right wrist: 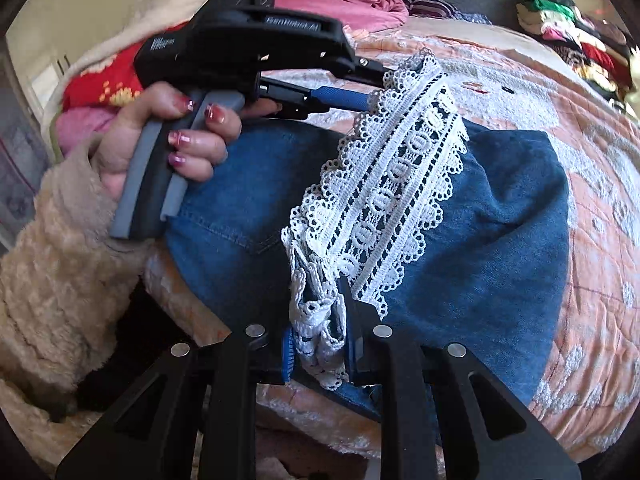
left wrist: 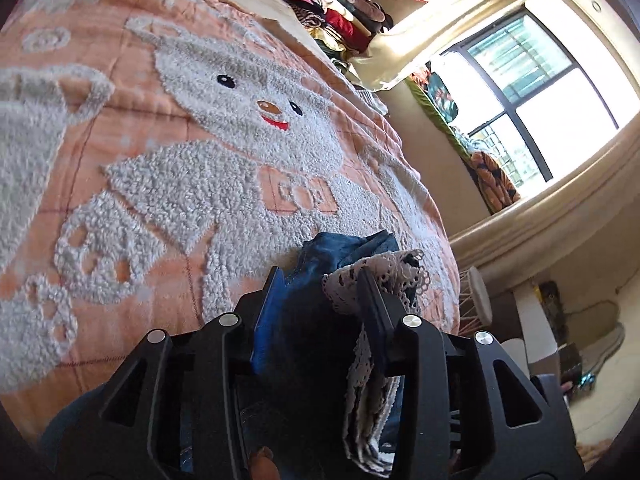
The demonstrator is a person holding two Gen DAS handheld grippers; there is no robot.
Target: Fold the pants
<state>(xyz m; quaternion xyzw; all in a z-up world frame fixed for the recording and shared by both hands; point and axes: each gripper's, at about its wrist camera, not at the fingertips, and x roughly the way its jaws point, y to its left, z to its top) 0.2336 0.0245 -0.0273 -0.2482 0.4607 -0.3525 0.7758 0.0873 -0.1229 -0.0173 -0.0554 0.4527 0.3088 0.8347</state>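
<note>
Left claw: my left gripper (left wrist: 320, 276) pinches the blue denim pants (right wrist: 500, 220) and their white lace trim (right wrist: 392, 208).
Right claw: my right gripper (right wrist: 320, 320) is clamped on bunched lace at the hem.
Pants: they lie across the orange bear-patterned bedspread (left wrist: 160, 140), lace edge lifted between both claws.
Left hand (right wrist: 160, 144): I see it wrapped round the grey handle.
Background: stacked clothes (left wrist: 336, 8) beside a bright window (left wrist: 540, 92).
</note>
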